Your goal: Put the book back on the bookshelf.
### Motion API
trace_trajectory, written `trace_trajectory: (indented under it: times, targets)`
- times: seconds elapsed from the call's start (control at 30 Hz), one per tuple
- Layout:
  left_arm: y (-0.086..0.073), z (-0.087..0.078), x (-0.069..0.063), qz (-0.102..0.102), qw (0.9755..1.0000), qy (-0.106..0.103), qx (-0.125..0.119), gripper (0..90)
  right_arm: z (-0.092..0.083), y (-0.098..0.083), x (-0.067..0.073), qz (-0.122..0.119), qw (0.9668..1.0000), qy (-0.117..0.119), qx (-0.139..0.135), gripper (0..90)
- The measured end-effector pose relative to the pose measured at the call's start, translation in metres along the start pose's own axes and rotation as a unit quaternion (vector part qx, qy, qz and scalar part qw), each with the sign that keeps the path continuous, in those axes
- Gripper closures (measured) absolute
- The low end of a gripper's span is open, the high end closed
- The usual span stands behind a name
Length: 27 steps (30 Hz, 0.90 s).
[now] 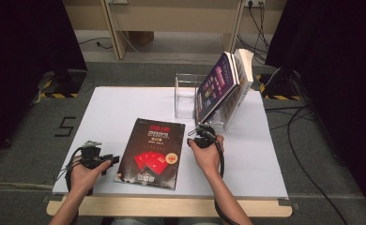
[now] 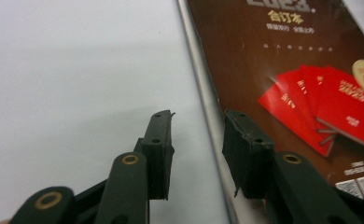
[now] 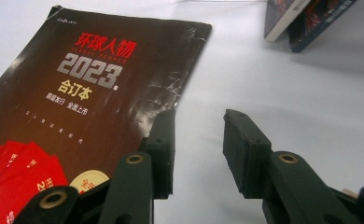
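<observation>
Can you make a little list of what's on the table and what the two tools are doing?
surface: white table
middle: dark book with red envelopes on its cover, lying flat
back right: leaning books propped against a clear stand
left tool: open, nothing held, at the dark book's left edge
right tool: open, nothing held, at the dark book's right edge
hands: one on each tool, either side of the dark book

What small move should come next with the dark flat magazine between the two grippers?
Probably ease the right gripper down onto the edge of the dark glossy magazine and close: its jaws stand open beside that edge, and the left gripper, also open, holds nothing.
</observation>
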State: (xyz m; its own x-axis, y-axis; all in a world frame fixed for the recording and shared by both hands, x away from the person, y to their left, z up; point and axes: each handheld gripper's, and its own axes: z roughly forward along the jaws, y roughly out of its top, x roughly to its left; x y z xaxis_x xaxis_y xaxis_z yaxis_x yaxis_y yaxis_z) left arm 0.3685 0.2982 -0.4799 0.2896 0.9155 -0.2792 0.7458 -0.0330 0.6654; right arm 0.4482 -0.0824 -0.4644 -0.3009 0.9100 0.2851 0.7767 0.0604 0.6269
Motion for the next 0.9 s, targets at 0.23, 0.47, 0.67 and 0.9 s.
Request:
trace_trajectory:
  times: [0.23,0.47,0.67,0.9]
  targets:
    - [0.003,-0.002,-0.002,-0.013,0.9997,-0.010,-0.019,59.8,0.006,0.002,0.004,0.003,1.0000,0.002,0.007,64.5]
    - [-0.001,0.010,-0.007,-0.010,0.9995,-0.015,0.026,54.6,0.009,0.000,0.007,0.004,0.9999,0.006,0.012,64.5]
    - [-0.001,0.012,-0.011,0.000,0.9994,-0.012,0.032,54.0,0.009,0.000,0.006,-0.002,0.9999,0.004,0.012,64.3]
    - [0.000,0.015,-0.018,0.002,0.9990,-0.019,0.041,61.0,0.008,-0.001,0.008,-0.003,0.9999,0.006,0.011,64.1]
